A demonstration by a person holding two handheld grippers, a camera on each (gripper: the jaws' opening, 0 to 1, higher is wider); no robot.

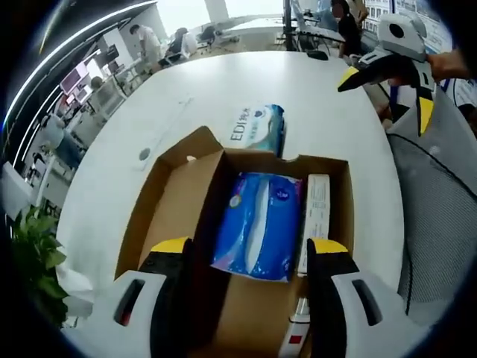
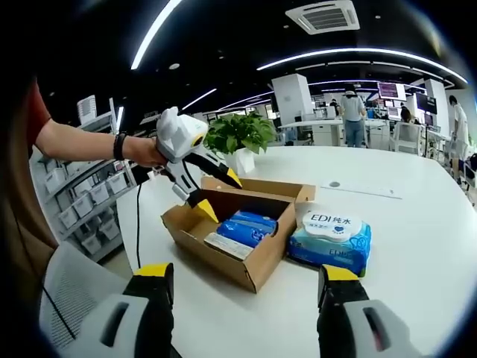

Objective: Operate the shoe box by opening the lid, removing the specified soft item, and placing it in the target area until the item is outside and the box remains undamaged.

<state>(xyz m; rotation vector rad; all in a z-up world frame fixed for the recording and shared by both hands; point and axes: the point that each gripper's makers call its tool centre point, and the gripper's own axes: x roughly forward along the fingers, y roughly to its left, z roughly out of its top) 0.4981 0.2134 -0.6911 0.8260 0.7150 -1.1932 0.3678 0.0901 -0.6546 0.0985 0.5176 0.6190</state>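
Soft pack: blue pack (image 1: 259,224) lies inside the open shoe box (image 1: 175,216), beside a white carton (image 1: 318,212).
Left gripper (image 1: 253,257): jaws apart, hovering above the pack.
Right gripper (image 2: 246,287): jaws apart, empty, well back.
Risk: closing jaws could catch the cardboard wall and tear it.
Outside: wipes pack (image 2: 330,239) sits on the table (image 2: 417,224), touching the box.

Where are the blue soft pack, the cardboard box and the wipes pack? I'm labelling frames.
blue soft pack (image 1: 259,224), left gripper view, wrapper middle.
cardboard box (image 2: 223,265), right gripper view, front wall.
wipes pack (image 2: 330,242), right gripper view, front face.
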